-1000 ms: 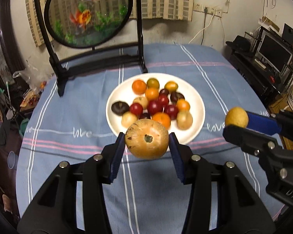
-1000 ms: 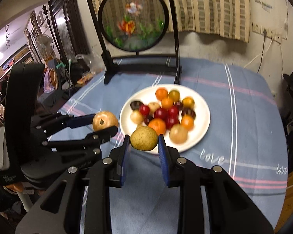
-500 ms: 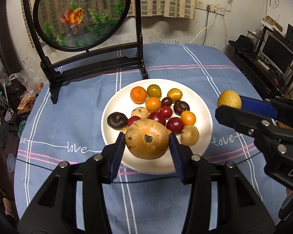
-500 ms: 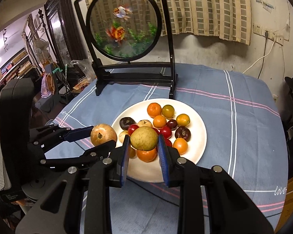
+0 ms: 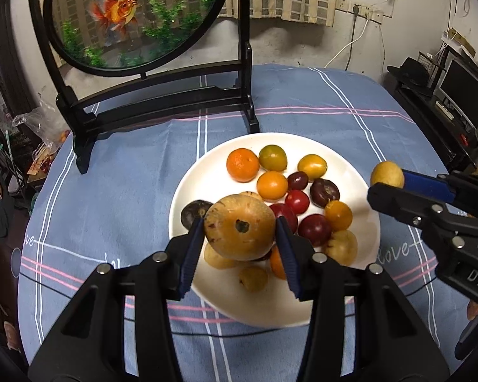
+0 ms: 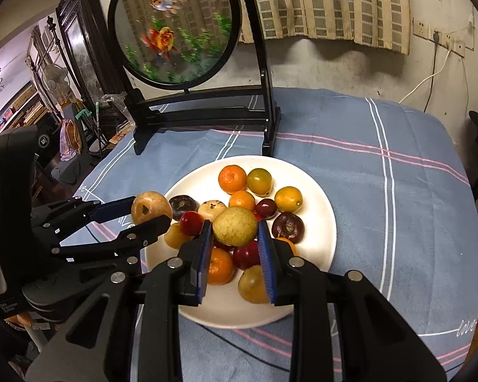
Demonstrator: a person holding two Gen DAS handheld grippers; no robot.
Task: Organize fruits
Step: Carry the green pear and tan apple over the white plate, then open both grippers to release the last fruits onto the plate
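A white plate point(image 5: 207, 175) point(image 6: 315, 191) on the blue tablecloth holds several small fruits: oranges, red and dark plums, yellow ones. My left gripper point(image 5: 240, 230) is shut on a large tan round fruit point(image 5: 239, 226) and holds it above the plate's near left part; it also shows in the right wrist view point(image 6: 151, 207). My right gripper point(image 6: 235, 227) is shut on a yellow-green pear-like fruit point(image 6: 234, 225) above the plate's middle; in the left wrist view that fruit point(image 5: 386, 174) hangs at the plate's right rim.
A round fish-tank ornament on a black stand point(image 5: 162, 95) point(image 6: 207, 111) stands just behind the plate. A thin black cable point(image 5: 239, 334) runs across the cloth in front of the plate. Shelves with electronics point(image 5: 455, 95) stand beyond the table's right edge.
Both grippers have moved forward over the plate with their fruits still held. The plate now lies under the fingers, and the fish tank looks closer.
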